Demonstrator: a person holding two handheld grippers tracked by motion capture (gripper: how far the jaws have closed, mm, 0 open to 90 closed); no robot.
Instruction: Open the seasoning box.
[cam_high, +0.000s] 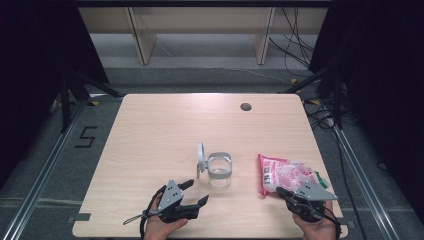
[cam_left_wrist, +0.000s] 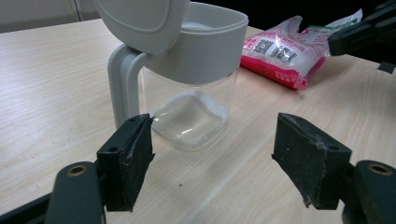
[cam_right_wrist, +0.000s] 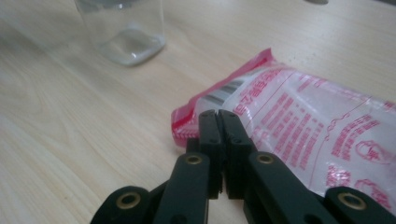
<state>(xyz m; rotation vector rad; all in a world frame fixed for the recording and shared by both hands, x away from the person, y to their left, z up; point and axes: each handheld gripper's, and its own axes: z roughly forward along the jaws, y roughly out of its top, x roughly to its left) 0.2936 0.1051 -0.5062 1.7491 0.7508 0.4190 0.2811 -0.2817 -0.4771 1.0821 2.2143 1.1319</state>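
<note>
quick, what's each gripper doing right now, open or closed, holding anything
Left gripper: open, holding nothing, facing the clear jar.
Right gripper: shut, at the pink bag's corner; a grip cannot be told.

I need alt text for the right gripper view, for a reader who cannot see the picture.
The right claw, its two black jaws shut together, rests at the near corner of a pink and clear plastic bag with red print, lying on a light wooden table. Behind it, blurred, stands the base of a clear glass jar.

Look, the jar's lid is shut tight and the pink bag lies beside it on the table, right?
Not quite: the jar has its lid flipped open, as the left gripper view shows. The pink bag does lie beside it on the table.
</note>
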